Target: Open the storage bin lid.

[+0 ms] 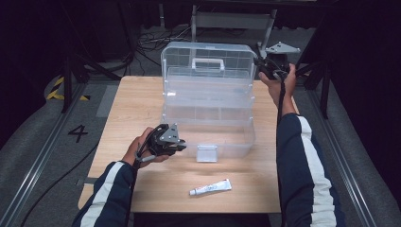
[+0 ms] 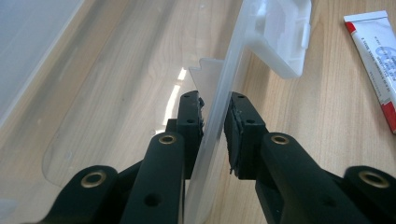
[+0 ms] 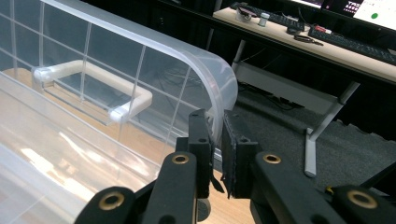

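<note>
Clear plastic toolbox (image 1: pixel 208 101) at frame centre on bench (image 1: pixel 142 189), lid raised | left claw (image 1: pixel 182 144) clamps front wall | right claw (image 1: pixel 261 64) pinches lid edge | light, stiff, slippery; grip rims

Hidden and cut-off items, as I read them from my station

From the high view, the left gripper (image 1: pixel 181 143) has its jaws masked by its own grey plate at the storage box (image 1: pixel 208 101) front wall. In the left gripper view the tube (image 2: pixel 379 56) runs off the right edge, print too small for me to read. In the right gripper view the lid (image 3: pixel 140 60) is cut by the left edge, and the desk clutter (image 3: pixel 289 25) beyond is too small to identify.
</note>
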The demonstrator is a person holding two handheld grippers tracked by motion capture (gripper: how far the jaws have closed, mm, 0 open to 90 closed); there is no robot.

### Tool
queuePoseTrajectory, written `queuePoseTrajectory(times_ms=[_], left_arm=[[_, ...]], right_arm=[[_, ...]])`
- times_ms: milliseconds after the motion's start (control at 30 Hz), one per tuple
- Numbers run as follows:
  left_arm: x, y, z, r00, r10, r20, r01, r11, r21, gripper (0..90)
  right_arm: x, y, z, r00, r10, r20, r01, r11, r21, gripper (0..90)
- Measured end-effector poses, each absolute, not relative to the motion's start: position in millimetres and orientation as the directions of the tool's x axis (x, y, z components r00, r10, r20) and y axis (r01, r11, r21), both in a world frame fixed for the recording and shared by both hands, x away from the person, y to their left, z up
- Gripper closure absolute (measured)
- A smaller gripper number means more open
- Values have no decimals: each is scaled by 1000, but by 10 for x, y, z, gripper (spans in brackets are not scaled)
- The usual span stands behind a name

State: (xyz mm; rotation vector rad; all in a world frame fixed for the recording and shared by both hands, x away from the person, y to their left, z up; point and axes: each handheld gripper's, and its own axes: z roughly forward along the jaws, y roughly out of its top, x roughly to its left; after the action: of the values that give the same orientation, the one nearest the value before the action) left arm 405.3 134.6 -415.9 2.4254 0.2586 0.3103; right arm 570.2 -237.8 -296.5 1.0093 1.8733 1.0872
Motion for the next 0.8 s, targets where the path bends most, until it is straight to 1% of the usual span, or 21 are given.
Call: queuePoseTrajectory(times_ms=[33,300,800], left_arm=[[4052,1348,-4159,953,262,153,104,-756,646,773],[4031,1365,-4165,953,268,144,111,-748,655,773],[3927,1402,-4166,956,258,138,106,-746,658,772]], right_arm=[[5729,-2385,-2980,-422,887,-184,269,317,910,833],[5838,-2381,-2993,-430,887,-169,296,315,902,829],[5988,-2355,-3136,-417,893,-171,328,323,888,820]])
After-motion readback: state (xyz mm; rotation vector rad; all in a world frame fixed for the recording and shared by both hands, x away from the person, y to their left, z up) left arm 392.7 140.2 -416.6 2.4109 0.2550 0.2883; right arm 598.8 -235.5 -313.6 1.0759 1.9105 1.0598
